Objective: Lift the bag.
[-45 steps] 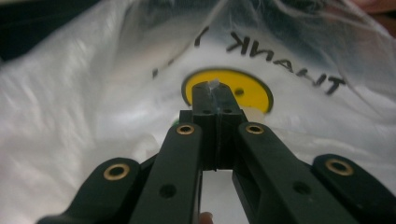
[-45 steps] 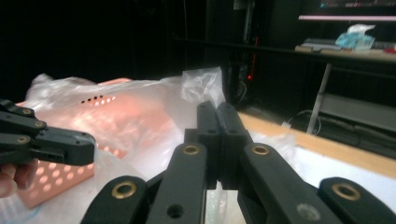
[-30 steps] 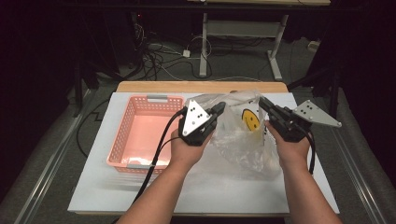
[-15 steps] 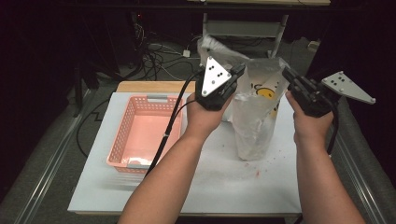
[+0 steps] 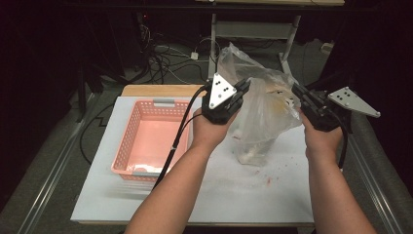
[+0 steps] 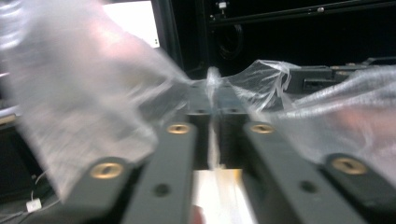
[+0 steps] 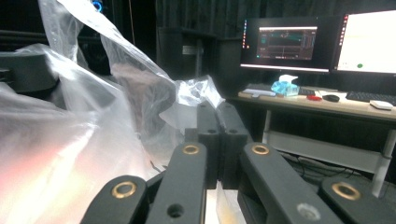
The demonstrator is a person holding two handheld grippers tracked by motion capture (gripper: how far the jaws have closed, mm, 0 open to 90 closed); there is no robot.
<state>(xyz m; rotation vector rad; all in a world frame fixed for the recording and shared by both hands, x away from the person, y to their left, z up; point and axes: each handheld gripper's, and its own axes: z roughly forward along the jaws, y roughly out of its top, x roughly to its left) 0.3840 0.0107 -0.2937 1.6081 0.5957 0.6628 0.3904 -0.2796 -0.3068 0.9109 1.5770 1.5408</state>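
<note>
While raised above the white table, right of a pink basket: left gripper pinching the clear plastic bag at one edge, jaws just easing apart; right gripper clamped on the other.

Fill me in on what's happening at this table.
A person holds a clear plastic bag up above the white table, one side of its top edge pinched in the left gripper and the other in the right gripper. The left gripper's jaws have just been opening slightly, yet the film is pinched between them in the left gripper view. Something pale sits in the bag's bottom. A pink basket lies on the table to the left.
</note>
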